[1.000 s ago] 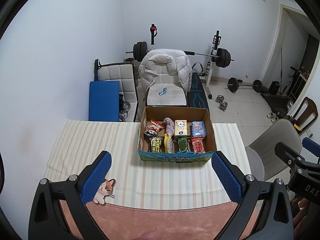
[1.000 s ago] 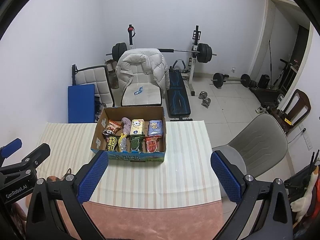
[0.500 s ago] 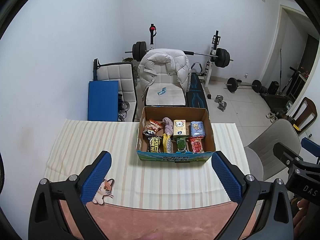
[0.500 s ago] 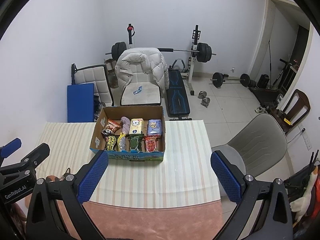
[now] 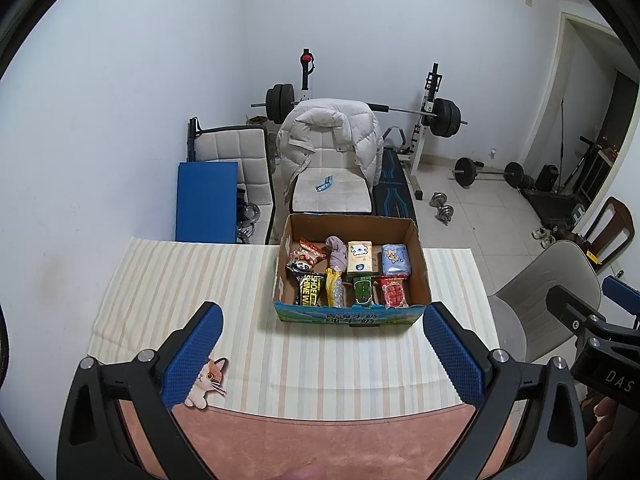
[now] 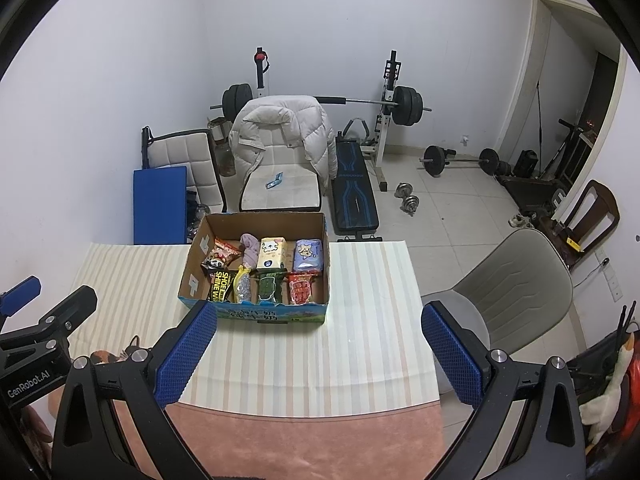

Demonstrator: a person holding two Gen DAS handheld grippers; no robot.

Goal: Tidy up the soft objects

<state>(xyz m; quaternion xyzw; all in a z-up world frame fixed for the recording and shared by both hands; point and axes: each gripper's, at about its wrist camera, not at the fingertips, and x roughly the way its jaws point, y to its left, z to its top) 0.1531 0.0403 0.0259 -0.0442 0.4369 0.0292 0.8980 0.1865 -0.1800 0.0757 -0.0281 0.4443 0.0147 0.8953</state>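
A cardboard box (image 5: 418, 256) (image 6: 192, 264) stands on the striped tablecloth (image 5: 180, 280) (image 6: 372, 320). It holds several soft packs in two rows, among them a red pack (image 5: 393, 290) (image 6: 301, 289), a blue tissue pack (image 5: 395, 259) (image 6: 308, 255) and a pink cloth (image 5: 336, 254) (image 6: 250, 249). My left gripper (image 5: 320, 334) is open and empty, well short of the box. My right gripper (image 6: 318, 334) is open and empty, just in front of the box. A cat toy (image 5: 206, 380) lies by the left finger.
A grey chair (image 6: 516, 280) stands right of the table. Behind the table are a chair with a white jacket (image 5: 328, 136), a blue panel (image 5: 206, 200), a weight bench and a barbell rack (image 6: 392, 100). Dumbbells lie on the floor.
Both views have pulled back slightly and the box sits a little farther off. Both grippers stay open and empty.
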